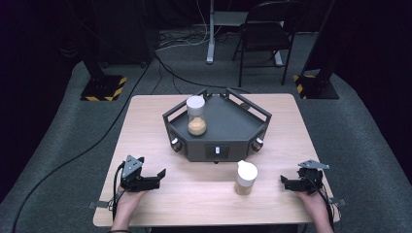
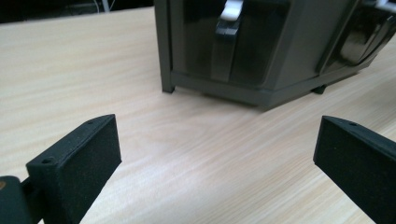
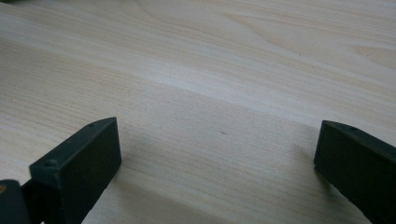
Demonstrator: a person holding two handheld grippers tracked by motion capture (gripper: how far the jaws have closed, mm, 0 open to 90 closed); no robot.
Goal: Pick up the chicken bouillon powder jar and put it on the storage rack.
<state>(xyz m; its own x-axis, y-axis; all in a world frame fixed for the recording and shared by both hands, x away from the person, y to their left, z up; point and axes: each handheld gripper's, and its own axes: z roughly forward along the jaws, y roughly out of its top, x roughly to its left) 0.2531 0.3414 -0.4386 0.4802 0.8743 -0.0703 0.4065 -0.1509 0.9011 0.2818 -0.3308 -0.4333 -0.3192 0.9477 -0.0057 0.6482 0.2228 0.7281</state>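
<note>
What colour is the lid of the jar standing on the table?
White lid, clearest in the high view.

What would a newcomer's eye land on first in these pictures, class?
Most likely the dark angular tray at the middle of the wooden table, with a white-capped jar of tan powder standing in its left part. Next, a second white-capped jar standing on the table in front of the tray. Last, the left gripper and right gripper resting near the front edge, both with jaws apart and nothing between them.

Pretty dark room: grey carpet [image 1: 58, 141], 1 black folding chair [image 1: 266, 36] behind the wooden table [image 1: 145, 126], cables [image 1: 170, 68] everywhere.
</note>
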